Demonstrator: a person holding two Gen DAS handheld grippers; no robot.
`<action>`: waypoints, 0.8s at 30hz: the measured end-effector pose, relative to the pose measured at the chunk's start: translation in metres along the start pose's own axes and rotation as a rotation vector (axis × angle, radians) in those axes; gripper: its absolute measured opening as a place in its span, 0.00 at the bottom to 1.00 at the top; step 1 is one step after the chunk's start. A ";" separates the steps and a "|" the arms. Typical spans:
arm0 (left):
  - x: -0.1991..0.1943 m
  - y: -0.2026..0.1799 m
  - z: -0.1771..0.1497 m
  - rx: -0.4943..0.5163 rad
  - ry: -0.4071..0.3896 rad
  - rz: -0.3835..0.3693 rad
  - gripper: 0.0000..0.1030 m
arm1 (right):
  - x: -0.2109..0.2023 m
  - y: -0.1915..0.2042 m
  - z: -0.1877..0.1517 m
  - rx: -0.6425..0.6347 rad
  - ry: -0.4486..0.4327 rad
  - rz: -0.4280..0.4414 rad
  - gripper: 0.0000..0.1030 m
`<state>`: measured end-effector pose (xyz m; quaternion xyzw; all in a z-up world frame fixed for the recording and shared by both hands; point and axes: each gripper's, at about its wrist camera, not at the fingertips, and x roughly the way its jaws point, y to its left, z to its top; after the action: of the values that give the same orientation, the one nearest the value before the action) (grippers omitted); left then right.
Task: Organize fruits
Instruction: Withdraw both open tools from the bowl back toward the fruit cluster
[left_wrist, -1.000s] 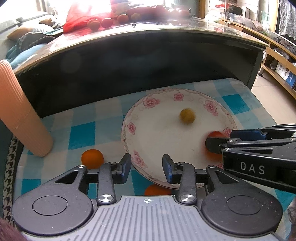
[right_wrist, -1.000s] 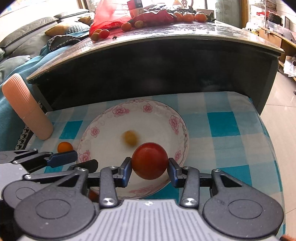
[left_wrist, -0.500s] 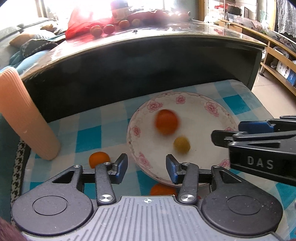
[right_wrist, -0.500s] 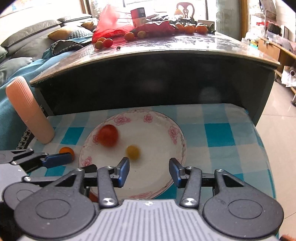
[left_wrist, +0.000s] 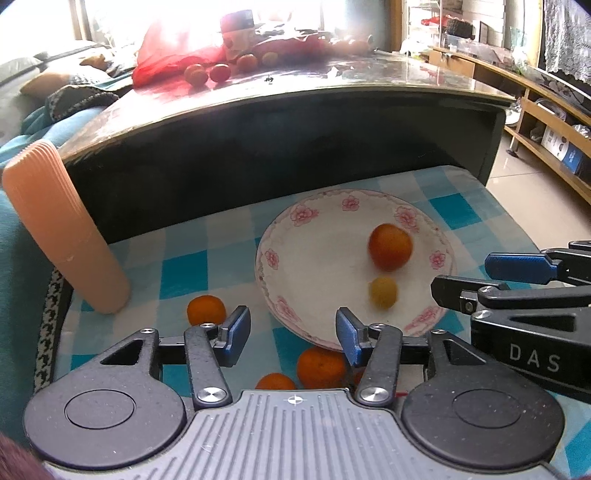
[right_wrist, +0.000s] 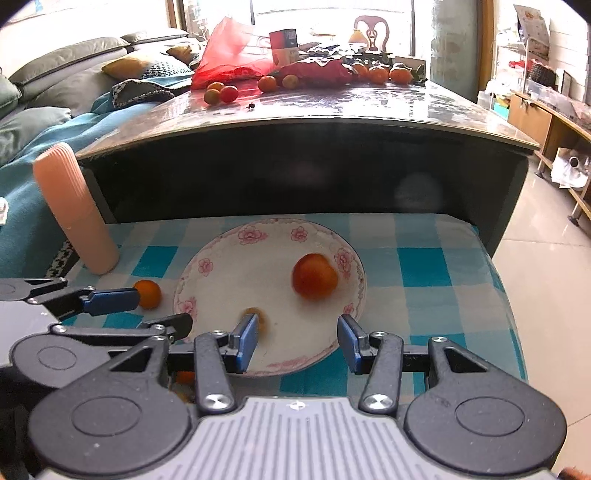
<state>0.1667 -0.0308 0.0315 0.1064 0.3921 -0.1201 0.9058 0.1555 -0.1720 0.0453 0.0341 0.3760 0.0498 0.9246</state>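
- A flowered plate (right_wrist: 221, 258) sits near the middle of the blue-checked cloth (right_wrist: 424, 266), holding a red-orange tomato (right_wrist: 315, 276) toward its right rim and a small yellow fruit (left_wrist: 383, 292) at its near edge.
- The right gripper (right_wrist: 297, 338) hangs over the plate's near rim, jaws spread wide and holding nothing; the tomato lies ahead of the gap, and the yellow fruit sits half hidden behind the left finger.
- The left gripper (left_wrist: 292, 334) hovers at the plate's near-left rim, jaws likewise apart and empty.
- One tangerine (left_wrist: 206, 309) rests on the cloth just left of the left gripper's left fingertip, off the plate.
- Two more tangerines (left_wrist: 320, 368) lie on the cloth beneath the left gripper, by the plate's near edge.
- A ribbed peach-coloured cylinder (left_wrist: 62, 229) leans at the cloth's far-left corner.
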 end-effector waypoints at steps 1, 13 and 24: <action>-0.003 0.000 -0.001 0.002 -0.001 -0.001 0.58 | -0.003 0.000 -0.001 0.002 0.000 0.000 0.59; -0.030 0.004 -0.031 0.027 0.033 -0.004 0.58 | -0.032 0.020 -0.024 -0.012 0.043 -0.012 0.59; -0.047 0.013 -0.074 0.048 0.105 0.008 0.57 | -0.047 0.049 -0.059 -0.070 0.123 0.015 0.59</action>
<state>0.0887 0.0090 0.0175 0.1357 0.4359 -0.1199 0.8816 0.0776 -0.1273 0.0403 0.0015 0.4298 0.0718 0.9001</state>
